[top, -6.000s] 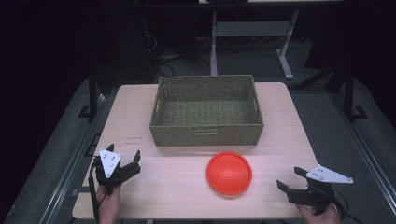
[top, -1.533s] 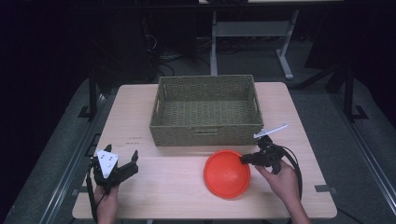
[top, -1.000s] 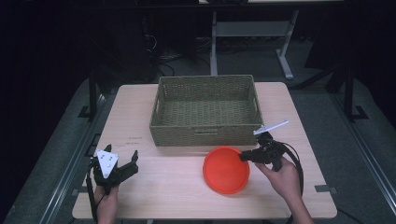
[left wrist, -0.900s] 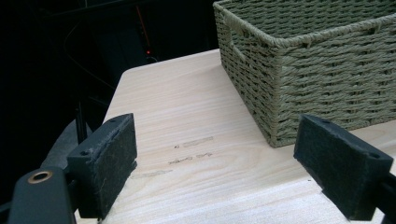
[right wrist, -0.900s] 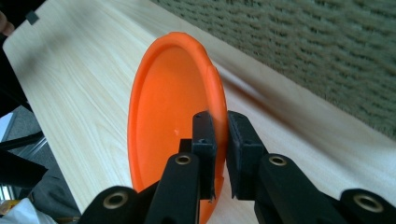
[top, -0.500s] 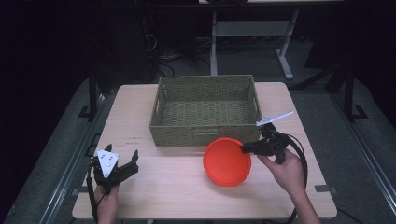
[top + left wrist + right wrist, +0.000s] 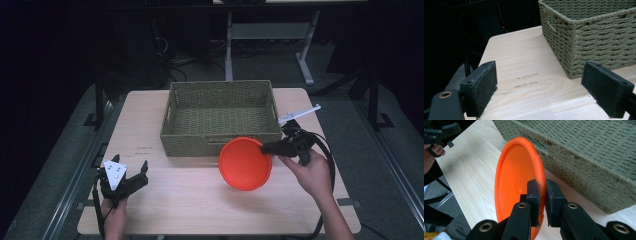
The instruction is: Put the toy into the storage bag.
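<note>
An orange plate (image 7: 245,163) hangs tilted above the table, just in front of the woven basket (image 7: 220,145). My right gripper (image 7: 267,148) is shut on the plate's right rim. In the right gripper view both pads (image 7: 533,191) pinch the rim of the plate (image 7: 516,172), with the basket wall (image 7: 586,157) close beside it. My left gripper (image 7: 130,172) rests at the table's front left corner, jaws open and nothing between them. In the left gripper view its pads (image 7: 480,86) stand wide apart over the bare wood, facing the basket's corner (image 7: 574,47).
The basket is empty and takes up the back middle of the light wooden table (image 7: 165,200). A metal stand (image 7: 270,30) and cables lie on the dark floor behind. Grey floor strips run along both sides.
My right gripper has lifted the plate off the table and carried it up towards the basket's front wall, tilting it. The left gripper has stayed still.
</note>
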A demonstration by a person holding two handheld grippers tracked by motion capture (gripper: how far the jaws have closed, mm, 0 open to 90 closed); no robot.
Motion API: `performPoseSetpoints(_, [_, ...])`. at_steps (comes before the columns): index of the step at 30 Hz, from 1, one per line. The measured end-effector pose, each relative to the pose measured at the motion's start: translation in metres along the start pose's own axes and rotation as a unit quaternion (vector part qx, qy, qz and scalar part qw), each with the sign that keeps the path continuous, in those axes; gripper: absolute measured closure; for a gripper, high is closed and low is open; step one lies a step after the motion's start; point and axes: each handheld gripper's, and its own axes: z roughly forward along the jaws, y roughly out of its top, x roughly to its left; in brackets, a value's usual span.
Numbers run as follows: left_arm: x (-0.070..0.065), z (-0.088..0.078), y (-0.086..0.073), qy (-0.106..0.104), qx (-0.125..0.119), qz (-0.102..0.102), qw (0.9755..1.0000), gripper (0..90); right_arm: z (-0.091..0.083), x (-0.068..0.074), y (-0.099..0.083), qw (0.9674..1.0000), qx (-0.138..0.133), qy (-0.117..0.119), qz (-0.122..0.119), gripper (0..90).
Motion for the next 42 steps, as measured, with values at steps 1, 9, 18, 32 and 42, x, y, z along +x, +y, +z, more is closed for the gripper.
performPoseSetpoints(1, [0.0, 0.0, 0.0, -0.001, 0.0, -0.001, 1.0, 12.7, -0.001, 0.0, 0.001, 1.0, -0.001, -0.001, 0.001, 82.2])
performPoseSetpoints(9, [0.0, 0.001, 0.0, -0.001, -0.003, -0.004, 1.0, 12.7, -0.014, 0.002, 0.013, 1.0, -0.003, -0.005, -0.004, 82.3])
performPoseSetpoints(18, [0.0, 0.001, 0.0, -0.001, -0.002, -0.006, 1.0, 12.7, -0.029, 0.007, 0.032, 0.9999, -0.011, -0.009, -0.009, 82.3])
performPoseSetpoints(32, [0.001, 0.002, 0.0, 0.0, -0.002, -0.005, 1.0, 12.7, -0.043, -0.002, 0.061, 0.9995, -0.029, -0.013, -0.003, 82.2])
performPoseSetpoints(42, [0.002, 0.002, 0.0, -0.001, -0.002, -0.01, 1.0, 12.7, -0.042, -0.01, 0.083, 0.9994, -0.031, -0.015, 0.005, 82.2])
